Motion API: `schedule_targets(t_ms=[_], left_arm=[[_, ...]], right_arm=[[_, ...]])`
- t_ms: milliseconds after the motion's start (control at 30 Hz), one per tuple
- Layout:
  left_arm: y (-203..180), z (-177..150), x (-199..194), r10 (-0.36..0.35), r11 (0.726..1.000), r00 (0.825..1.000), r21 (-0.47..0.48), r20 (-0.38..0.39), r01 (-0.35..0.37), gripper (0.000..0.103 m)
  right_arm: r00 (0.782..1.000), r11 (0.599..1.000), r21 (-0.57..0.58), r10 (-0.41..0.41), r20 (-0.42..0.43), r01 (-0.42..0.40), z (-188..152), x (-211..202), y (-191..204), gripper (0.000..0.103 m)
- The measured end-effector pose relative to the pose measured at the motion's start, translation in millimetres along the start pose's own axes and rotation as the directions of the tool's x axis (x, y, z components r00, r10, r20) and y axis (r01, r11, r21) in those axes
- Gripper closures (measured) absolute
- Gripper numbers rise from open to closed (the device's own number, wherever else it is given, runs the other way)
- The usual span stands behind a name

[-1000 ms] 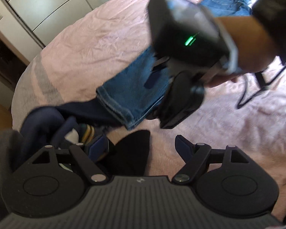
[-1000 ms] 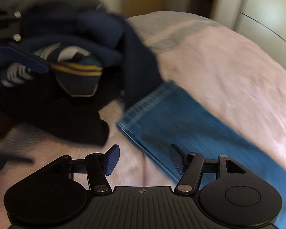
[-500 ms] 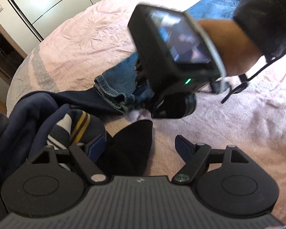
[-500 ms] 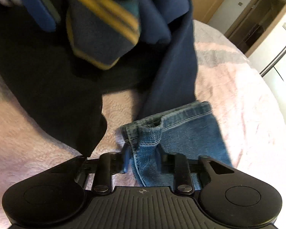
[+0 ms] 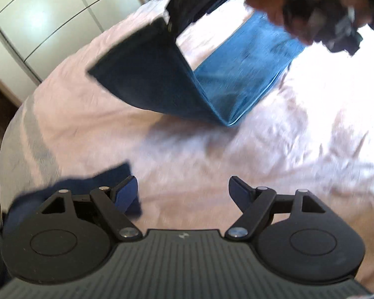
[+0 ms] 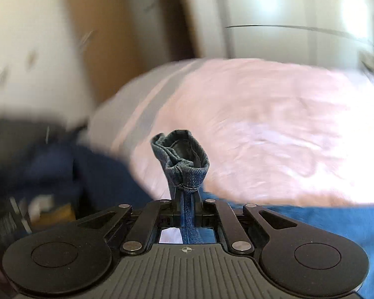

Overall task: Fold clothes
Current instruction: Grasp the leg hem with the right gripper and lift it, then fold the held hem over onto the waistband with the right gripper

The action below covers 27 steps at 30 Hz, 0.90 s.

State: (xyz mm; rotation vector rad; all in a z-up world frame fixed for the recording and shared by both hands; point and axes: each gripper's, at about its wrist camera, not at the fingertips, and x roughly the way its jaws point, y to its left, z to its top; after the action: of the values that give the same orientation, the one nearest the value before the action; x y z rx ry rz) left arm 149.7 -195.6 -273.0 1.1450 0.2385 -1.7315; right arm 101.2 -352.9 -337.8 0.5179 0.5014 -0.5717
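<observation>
Blue jeans [image 5: 236,82] lie on the pink bedspread [image 5: 187,144]. One leg is lifted off the bed and hangs folded over in the air in the left wrist view. My right gripper [image 6: 187,199] is shut on the hem of that jeans leg [image 6: 184,159], which bunches up above the closed fingers. The right hand and gripper body [image 5: 319,7] show blurred at the top right of the left wrist view. My left gripper [image 5: 184,194] is open and empty, low over the bed, with a dark navy garment [image 5: 92,184] by its left finger.
A pile of dark clothes [image 6: 45,164] lies at the bed's near left corner. White wardrobe doors [image 5: 45,17] stand beyond the bed. A wooden door [image 6: 107,32] is behind the bed's corner.
My right gripper closed on the jeans hem and lifted the leg up and back over the bed. The left gripper drew away from the dark clothes pile and stayed open.
</observation>
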Motion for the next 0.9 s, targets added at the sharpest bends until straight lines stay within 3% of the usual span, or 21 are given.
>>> schedule_targets(t_ms=[100,267,367,500,600,667,733,767,900], left_arm=[[-16.7,31.6,5.5,0.001,1.000,1.000,0.020,0.018,-0.002,0.026],[-58.2,88.0,25.0,-0.028,0.999,0.999,0.039,0.015,0.027,0.025],[-84.7,118.1,48.7,-0.072,0.997,0.997,0.040,0.000,0.071,0.025],[-110.9,152.2,81.8,-0.126,0.991,0.992,0.037,-0.027,0.127,0.025],[-117.4,169.5,102.0,-0.154,0.986,0.987,0.054,-0.040,0.156,0.025],[-117.3,178.1,114.6,-0.158,0.983,0.986,0.084,-0.047,0.162,0.025],[-113.9,186.7,127.8,-0.162,0.980,0.986,0.106,-0.048,0.166,0.025],[-111.5,191.1,134.5,-0.163,0.979,0.985,0.115,-0.047,0.167,0.025],[-95.7,203.1,159.4,-0.152,0.979,0.987,0.127,-0.056,0.158,0.025]], right_arm=[[0.996,0.985,0.172,-0.007,0.083,-0.008,10.9,-37.7,-63.7,0.100],[0.981,0.945,0.326,-0.085,0.177,0.023,7.4,-91.9,-171.0,0.100],[0.981,0.896,0.441,-0.131,0.146,0.054,-22.6,-96.6,-252.1,0.100],[0.990,0.798,0.590,-0.138,-0.023,0.125,-83.9,-59.1,-350.8,0.099],[0.996,0.763,0.640,-0.088,-0.030,0.087,-102.2,-51.2,-375.8,0.098],[0.998,0.733,0.678,-0.057,-0.013,0.051,-109.2,-51.3,-382.0,0.088],[1.000,0.696,0.718,-0.031,0.004,0.019,-115.1,-49.8,-387.6,0.057],[1.000,0.670,0.743,-0.022,0.011,0.007,-116.5,-46.8,-389.8,0.050],[0.999,0.619,0.785,0.000,0.049,-0.039,-111.5,-37.9,-395.9,0.047]])
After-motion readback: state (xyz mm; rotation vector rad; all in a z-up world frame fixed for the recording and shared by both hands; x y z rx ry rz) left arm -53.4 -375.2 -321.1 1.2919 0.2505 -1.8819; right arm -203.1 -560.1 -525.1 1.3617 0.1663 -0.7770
